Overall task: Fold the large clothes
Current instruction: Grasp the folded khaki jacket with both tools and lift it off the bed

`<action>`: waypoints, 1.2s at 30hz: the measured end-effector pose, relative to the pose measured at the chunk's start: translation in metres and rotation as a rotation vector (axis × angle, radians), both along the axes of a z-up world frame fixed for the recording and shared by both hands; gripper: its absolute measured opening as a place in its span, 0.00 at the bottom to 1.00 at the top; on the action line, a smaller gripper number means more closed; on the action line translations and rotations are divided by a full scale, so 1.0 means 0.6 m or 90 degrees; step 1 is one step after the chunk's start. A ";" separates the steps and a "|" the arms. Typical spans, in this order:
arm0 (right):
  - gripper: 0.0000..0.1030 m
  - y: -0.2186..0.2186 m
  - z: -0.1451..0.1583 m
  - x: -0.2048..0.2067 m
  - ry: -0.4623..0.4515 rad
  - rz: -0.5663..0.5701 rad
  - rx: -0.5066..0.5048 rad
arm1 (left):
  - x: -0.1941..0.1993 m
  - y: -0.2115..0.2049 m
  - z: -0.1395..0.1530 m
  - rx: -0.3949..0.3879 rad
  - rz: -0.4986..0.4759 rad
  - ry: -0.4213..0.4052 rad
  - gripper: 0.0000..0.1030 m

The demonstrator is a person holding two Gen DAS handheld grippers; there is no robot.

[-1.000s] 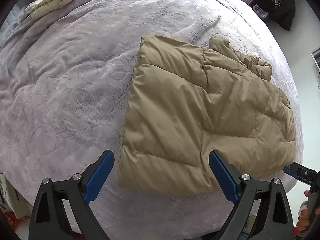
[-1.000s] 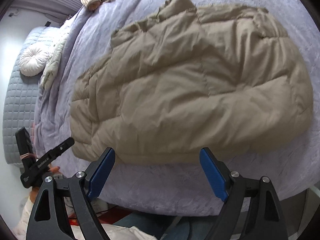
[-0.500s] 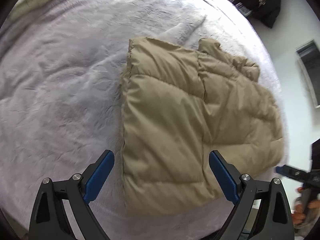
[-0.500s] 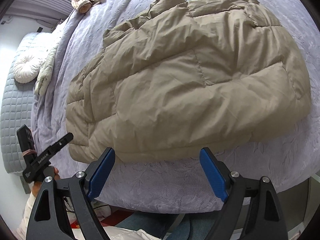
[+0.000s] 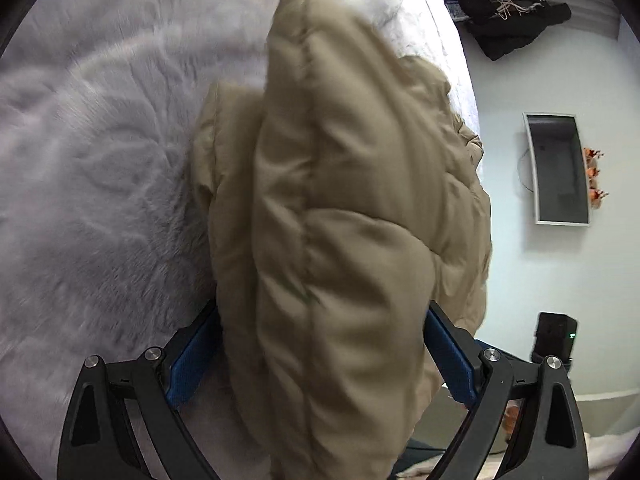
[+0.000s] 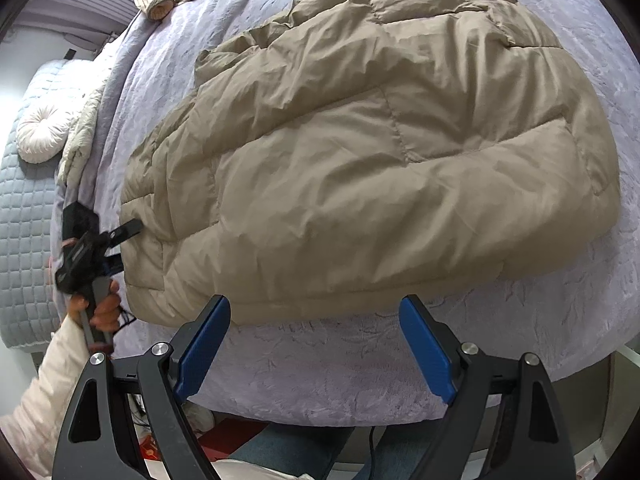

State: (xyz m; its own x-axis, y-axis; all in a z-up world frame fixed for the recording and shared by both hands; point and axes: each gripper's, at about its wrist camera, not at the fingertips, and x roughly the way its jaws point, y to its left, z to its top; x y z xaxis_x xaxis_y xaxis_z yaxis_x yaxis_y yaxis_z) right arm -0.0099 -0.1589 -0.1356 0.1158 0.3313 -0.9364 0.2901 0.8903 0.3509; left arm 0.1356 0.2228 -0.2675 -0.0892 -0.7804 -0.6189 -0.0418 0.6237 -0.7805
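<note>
On the bed (image 6: 320, 364), left gripper (image 5: 320, 356) straddles the jacket (image 6: 360, 152) corner, wide open, right gripper (image 6: 316, 344) open, empty; close firmly before lifting.

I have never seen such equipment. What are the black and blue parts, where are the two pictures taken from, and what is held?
A person holds two hand tools, each with two blue-padded fingers and a camera looking along them. In the left tool's view, the left gripper has a fold of the tan puffy jacket between its fingers; whether it is clamped is unclear. In the right tool's view, the right gripper is open, holding nothing, near the jacket's edge. The jacket lies on a lilac bedspread.
</note>
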 end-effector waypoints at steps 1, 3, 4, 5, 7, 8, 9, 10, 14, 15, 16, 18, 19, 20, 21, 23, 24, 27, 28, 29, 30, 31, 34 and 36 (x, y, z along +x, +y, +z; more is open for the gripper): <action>0.86 0.001 -0.003 0.002 0.002 0.003 0.000 | 0.002 -0.004 -0.006 -0.010 -0.005 0.004 0.93; 0.86 0.001 -0.007 0.006 0.004 0.009 0.001 | 0.003 -0.016 -0.011 -0.020 -0.017 0.007 0.93; 0.86 0.001 -0.009 0.007 0.003 0.010 0.002 | 0.002 -0.023 -0.011 -0.024 -0.025 0.006 0.93; 0.86 0.001 -0.011 0.009 0.002 0.010 0.004 | 0.001 -0.034 -0.012 -0.027 -0.034 0.007 0.93; 0.86 0.000 -0.013 0.014 -0.002 0.011 0.009 | 0.000 -0.051 -0.010 -0.029 -0.046 0.004 0.93; 0.86 0.001 -0.014 0.017 -0.003 0.012 0.011 | -0.002 -0.062 -0.006 -0.037 -0.053 -0.002 0.78; 0.86 0.001 -0.016 0.020 -0.004 0.013 0.010 | -0.004 -0.068 -0.001 -0.041 -0.055 -0.010 0.49; 0.86 0.001 -0.016 0.023 -0.005 0.014 0.011 | -0.006 -0.071 0.005 -0.058 -0.053 -0.013 0.41; 0.86 0.000 -0.005 0.038 -0.027 0.012 0.011 | -0.019 -0.069 0.051 -0.085 -0.028 -0.039 0.28; 0.86 -0.004 0.003 0.043 -0.043 0.008 0.004 | -0.024 -0.070 0.065 -0.089 -0.025 -0.046 0.28; 0.86 -0.007 0.008 0.046 -0.057 0.004 -0.004 | -0.028 -0.074 0.081 -0.093 -0.022 -0.053 0.28; 0.69 -0.014 0.018 0.053 -0.088 -0.003 -0.016 | -0.036 -0.084 0.110 -0.096 -0.018 -0.064 0.28; 0.35 -0.017 0.019 0.058 -0.098 -0.005 -0.021 | -0.041 -0.093 0.133 -0.095 -0.014 -0.071 0.28; 0.12 -0.020 0.015 0.064 -0.102 -0.005 -0.026 | -0.045 -0.102 0.152 -0.092 -0.012 -0.077 0.28; 0.11 -0.023 0.009 0.071 -0.107 -0.007 -0.025 | -0.048 -0.111 0.171 -0.089 -0.010 -0.083 0.28; 0.10 -0.027 -0.006 0.084 -0.120 -0.009 -0.011 | -0.055 -0.135 0.210 -0.083 -0.007 -0.095 0.28; 0.10 -0.029 -0.022 0.094 -0.123 -0.012 0.000 | -0.057 -0.146 0.225 -0.079 -0.007 -0.099 0.28; 0.09 -0.033 -0.064 0.116 -0.120 -0.018 0.038 | -0.063 -0.198 0.278 -0.049 -0.019 -0.119 0.28; 0.09 -0.034 -0.080 0.123 -0.116 -0.022 0.051 | -0.066 -0.220 0.292 -0.034 -0.027 -0.128 0.28; 0.09 -0.034 -0.092 0.126 -0.113 -0.024 0.064 | -0.069 -0.253 0.310 -0.014 -0.041 -0.140 0.28; 0.09 -0.039 -0.106 0.131 -0.108 -0.031 0.082 | -0.073 -0.275 0.320 -0.003 -0.050 -0.147 0.28; 0.09 -0.045 -0.119 0.136 -0.103 -0.039 0.103 | -0.075 -0.295 0.328 0.006 -0.058 -0.152 0.28; 0.05 -0.059 -0.145 0.142 -0.092 -0.053 0.153 | -0.092 -0.381 0.358 0.048 -0.097 -0.181 0.28; 0.04 -0.069 -0.159 0.144 -0.085 -0.056 0.185 | -0.109 -0.426 0.367 0.081 -0.121 -0.199 0.28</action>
State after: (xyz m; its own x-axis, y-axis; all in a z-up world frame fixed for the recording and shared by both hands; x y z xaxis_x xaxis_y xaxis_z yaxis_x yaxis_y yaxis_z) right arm 0.0763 -0.2000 -0.2309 0.2715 0.5650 -0.7791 0.2959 0.7213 0.6262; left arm 0.0702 -0.0329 -0.0471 -0.0171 -0.6831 -0.7301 0.3118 0.6901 -0.6530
